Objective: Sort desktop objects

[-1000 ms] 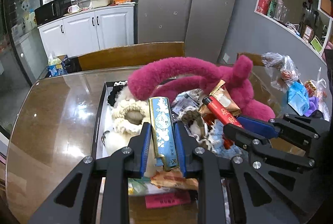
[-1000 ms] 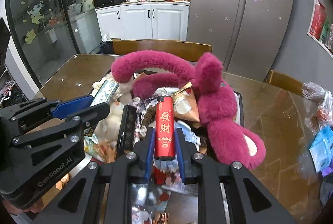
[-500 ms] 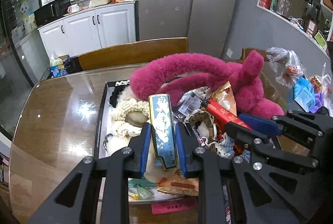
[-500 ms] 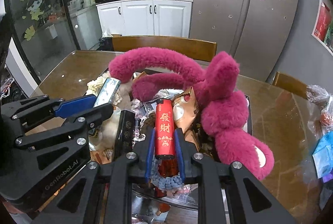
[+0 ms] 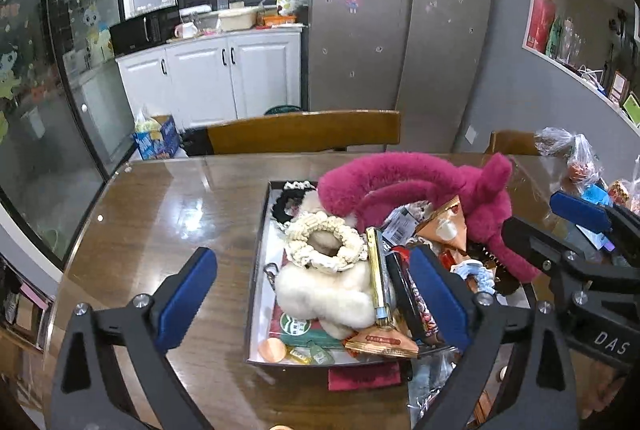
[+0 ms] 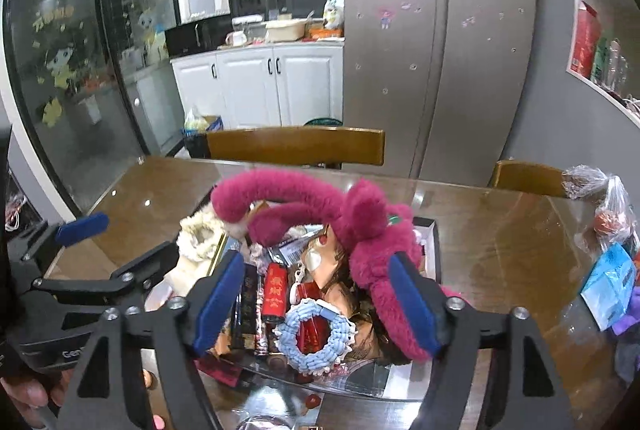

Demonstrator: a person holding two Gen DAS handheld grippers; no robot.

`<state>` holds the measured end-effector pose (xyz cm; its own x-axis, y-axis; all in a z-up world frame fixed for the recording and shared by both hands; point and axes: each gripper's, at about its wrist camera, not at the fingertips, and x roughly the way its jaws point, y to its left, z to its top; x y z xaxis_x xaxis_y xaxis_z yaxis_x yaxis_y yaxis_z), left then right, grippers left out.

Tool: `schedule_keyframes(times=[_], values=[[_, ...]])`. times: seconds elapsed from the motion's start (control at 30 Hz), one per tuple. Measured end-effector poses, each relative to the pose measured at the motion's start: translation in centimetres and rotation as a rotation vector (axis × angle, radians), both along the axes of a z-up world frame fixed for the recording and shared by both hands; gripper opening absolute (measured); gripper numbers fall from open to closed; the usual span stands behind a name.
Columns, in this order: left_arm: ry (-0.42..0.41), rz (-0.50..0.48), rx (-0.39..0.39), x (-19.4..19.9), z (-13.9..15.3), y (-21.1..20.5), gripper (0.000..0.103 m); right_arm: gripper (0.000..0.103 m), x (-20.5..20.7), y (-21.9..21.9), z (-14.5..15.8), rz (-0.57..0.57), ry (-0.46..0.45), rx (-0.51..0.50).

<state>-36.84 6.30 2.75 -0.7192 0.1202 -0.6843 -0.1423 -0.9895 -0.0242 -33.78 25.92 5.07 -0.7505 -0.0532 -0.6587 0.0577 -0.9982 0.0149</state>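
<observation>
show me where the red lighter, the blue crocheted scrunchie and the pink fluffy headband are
red lighter point(image 6: 275, 293), right wrist view, on its printed red body.
blue crocheted scrunchie point(image 6: 289, 333), right wrist view, on the left side of its ring.
pink fluffy headband point(image 5: 400, 172), left wrist view, on the top of its arch.

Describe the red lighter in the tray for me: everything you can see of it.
The red lighter is a slim, glossy tube with gold characters printed down its side and a dark end. It lies flat in the crowded tray, running lengthwise away from the right camera, between a dark patterned bar and the light blue crocheted ring, whose edge it appears to meet. It sits below the wide-open right gripper, whose jaws have just been opening; neither pad touches it.
</observation>
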Motion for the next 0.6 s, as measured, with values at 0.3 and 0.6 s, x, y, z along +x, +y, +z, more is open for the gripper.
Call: schedule_keyframes(times=[0.3, 0.6], values=[[0.005, -0.001, 0.075, 4.1, 2.7, -1.5, 0.098, 0.078, 3.7, -1.0, 2.7, -0.001, 0.04, -0.008], [0.092, 0.013, 0.027, 14.8, 7.5, -2.4, 0.098, 0.082, 12.0, -2.0, 6.3, -0.019, 0.052, -0.015]])
